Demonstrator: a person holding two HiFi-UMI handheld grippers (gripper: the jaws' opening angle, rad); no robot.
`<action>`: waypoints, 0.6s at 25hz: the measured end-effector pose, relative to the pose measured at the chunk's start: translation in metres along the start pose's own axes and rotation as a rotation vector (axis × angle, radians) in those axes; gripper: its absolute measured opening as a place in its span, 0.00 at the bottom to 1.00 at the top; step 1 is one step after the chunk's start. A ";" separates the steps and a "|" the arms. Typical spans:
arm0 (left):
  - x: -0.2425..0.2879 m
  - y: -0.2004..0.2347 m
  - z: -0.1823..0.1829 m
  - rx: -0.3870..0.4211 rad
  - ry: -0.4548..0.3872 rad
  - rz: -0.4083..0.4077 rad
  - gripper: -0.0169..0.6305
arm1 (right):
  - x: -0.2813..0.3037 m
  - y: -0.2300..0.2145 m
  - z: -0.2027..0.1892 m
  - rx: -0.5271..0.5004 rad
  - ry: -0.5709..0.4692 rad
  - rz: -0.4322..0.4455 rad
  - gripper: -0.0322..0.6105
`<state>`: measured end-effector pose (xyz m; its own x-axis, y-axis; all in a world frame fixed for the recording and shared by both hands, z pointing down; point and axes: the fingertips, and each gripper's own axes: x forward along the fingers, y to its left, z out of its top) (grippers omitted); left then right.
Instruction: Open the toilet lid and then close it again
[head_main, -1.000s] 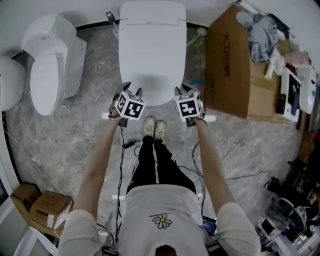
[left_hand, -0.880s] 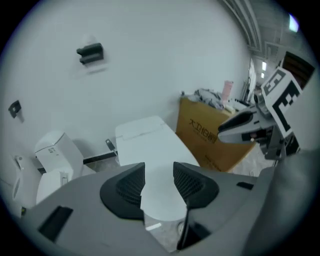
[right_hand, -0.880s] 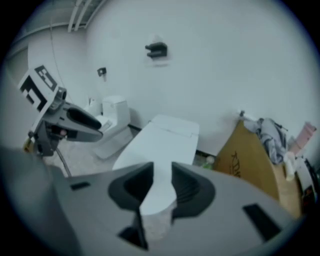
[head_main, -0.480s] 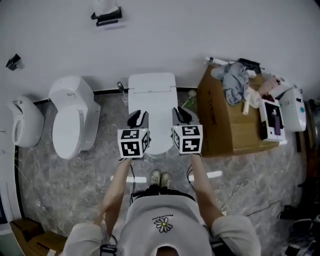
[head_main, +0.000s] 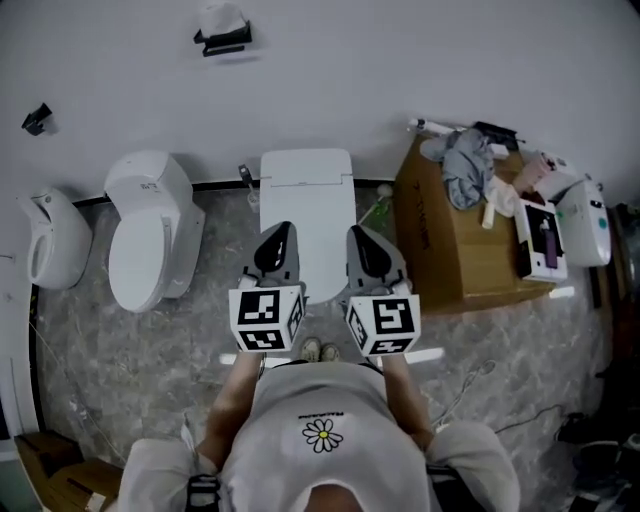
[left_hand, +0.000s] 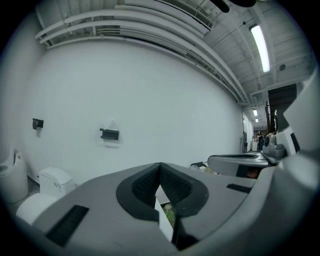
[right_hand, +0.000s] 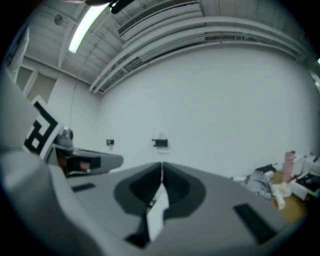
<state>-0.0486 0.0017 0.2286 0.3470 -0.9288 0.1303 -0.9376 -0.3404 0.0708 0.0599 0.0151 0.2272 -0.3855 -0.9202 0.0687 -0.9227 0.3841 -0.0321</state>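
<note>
**Grippers shut and empty over the closed toilet**

Toilet (head_main: 306, 200) stands against the white wall, and we take it as our landmark. Its lid (head_main: 308, 225) lies flat down on the seat, so it is closed.

In the head view we see the left gripper (head_main: 282, 232) over the near left part of the toilet and the right gripper (head_main: 360, 236) over the near right part. Both point toward the wall behind the toilet, and neither touches the lid.

In the left gripper view the two dark pads (left_hand: 145, 186) meet at their tips with nothing between them. The jaws have just been closing. The right gripper view shows the same: its pads (right_hand: 176, 186) are pressed together on nothing, and these jaws too have just been closing. Each gripper carries its marker cube on the side nearer to us.

On the left of the toilet stands a second toilet (head_main: 150, 240), also with the lid down, and further left of the toilet a white rounded fixture (head_main: 50, 245). Just on the right of the toilet is a cardboard box (head_main: 440, 245) with clothes (head_main: 466, 168) on top. On the wall above the toilet, a little to the left, hangs a black bracket (head_main: 224, 38).

In front of the toilet, below the grippers, we see the person's shoes (head_main: 320, 350)
</note>
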 end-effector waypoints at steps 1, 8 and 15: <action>-0.005 0.000 0.002 -0.006 -0.014 0.003 0.05 | -0.004 0.004 0.001 -0.017 -0.006 -0.002 0.10; -0.018 0.002 0.001 -0.006 -0.032 0.025 0.05 | -0.013 0.013 -0.003 -0.051 -0.004 -0.008 0.10; -0.020 0.005 0.002 0.016 -0.036 0.027 0.05 | -0.012 0.014 -0.005 -0.052 0.006 -0.008 0.10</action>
<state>-0.0601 0.0184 0.2240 0.3205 -0.9423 0.0967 -0.9471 -0.3169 0.0514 0.0518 0.0318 0.2308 -0.3781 -0.9227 0.0750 -0.9245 0.3805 0.0204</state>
